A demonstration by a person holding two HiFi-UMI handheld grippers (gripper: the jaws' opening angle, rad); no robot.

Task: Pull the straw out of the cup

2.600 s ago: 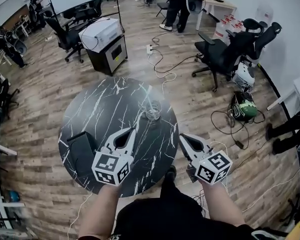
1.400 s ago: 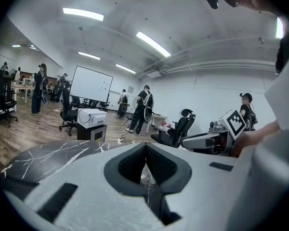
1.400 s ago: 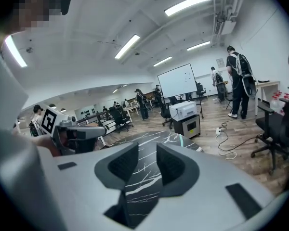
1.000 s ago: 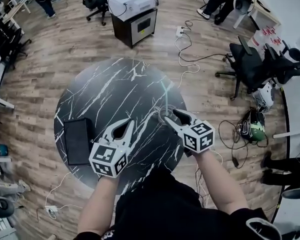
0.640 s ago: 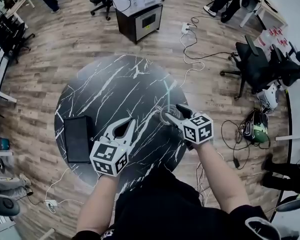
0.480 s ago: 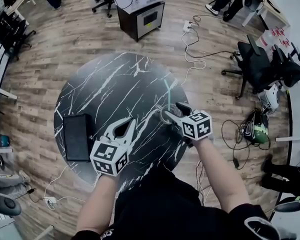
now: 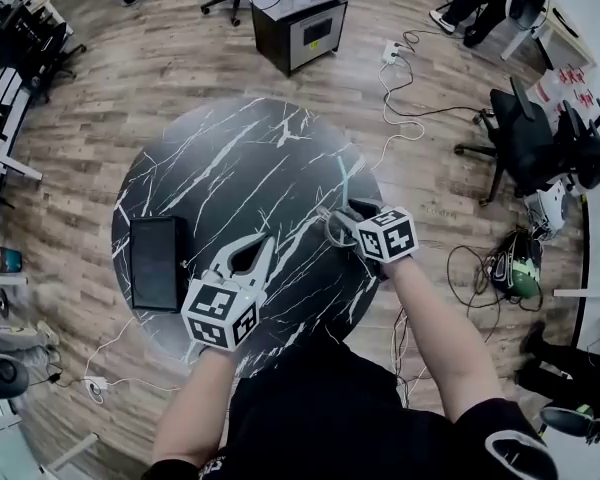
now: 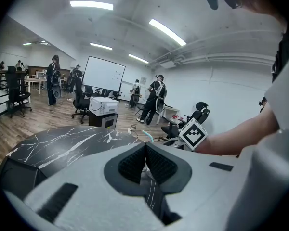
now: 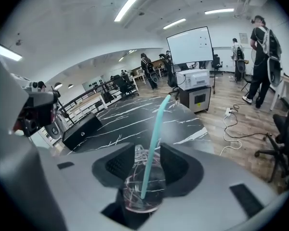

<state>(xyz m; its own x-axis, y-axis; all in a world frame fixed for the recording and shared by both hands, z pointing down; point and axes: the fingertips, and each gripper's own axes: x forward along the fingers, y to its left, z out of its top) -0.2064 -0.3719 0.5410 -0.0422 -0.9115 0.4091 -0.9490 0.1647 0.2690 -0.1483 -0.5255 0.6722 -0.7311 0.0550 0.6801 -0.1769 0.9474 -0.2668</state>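
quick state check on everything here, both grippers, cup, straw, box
right gripper: jaws have just been closing, pads on the cup
left gripper: shut, empty
cup: upright on the table
straw: in the cup, leaning
black box: flat on the table

1. Cup (image 7: 337,230): a clear tumbler with a swirled, crackled pattern in its wall. It is standing upright on the black, white-veined round table (image 7: 210,168), on the table's right side and close to the edge.
2. Straw (image 9: 154,143): pale teal, straight and thin. It is sitting inside the cup with its lower end down near the bottom. It is leaning toward the far side, and its upper length is sticking well above the rim.
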